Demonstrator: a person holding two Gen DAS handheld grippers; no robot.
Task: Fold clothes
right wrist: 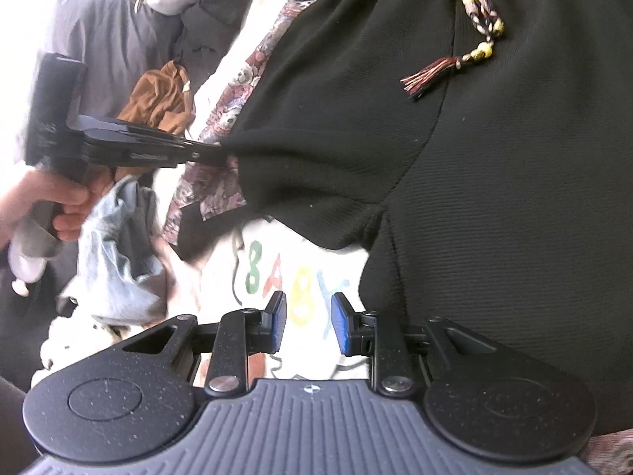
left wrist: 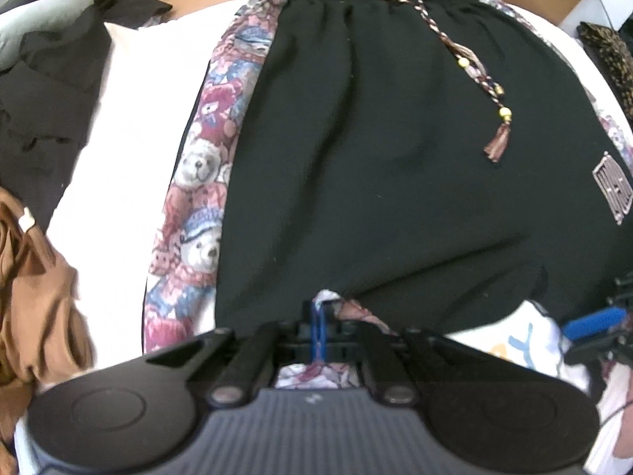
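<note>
Black pants (left wrist: 387,150) with teddy-bear side stripe (left wrist: 198,182) spread flat on white bench (left wrist: 130,150). Left gripper (left wrist: 319,328), jaws shut, pinches the lower pant fabric. Right gripper (right wrist: 304,320), jaws partly apart, empty. Far side stripe cut off.

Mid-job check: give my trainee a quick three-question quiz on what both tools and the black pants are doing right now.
1. True or false: the left tool is shut on the black pants with teddy-bear side panels.
2. What lies between the right tool's blue pads? A) black fabric B) nothing gripped C) the tasselled drawstring
3. Which word is printed on the white cloth under the pants?

Key: 1 true; 2 B; 3 BABY.
</note>
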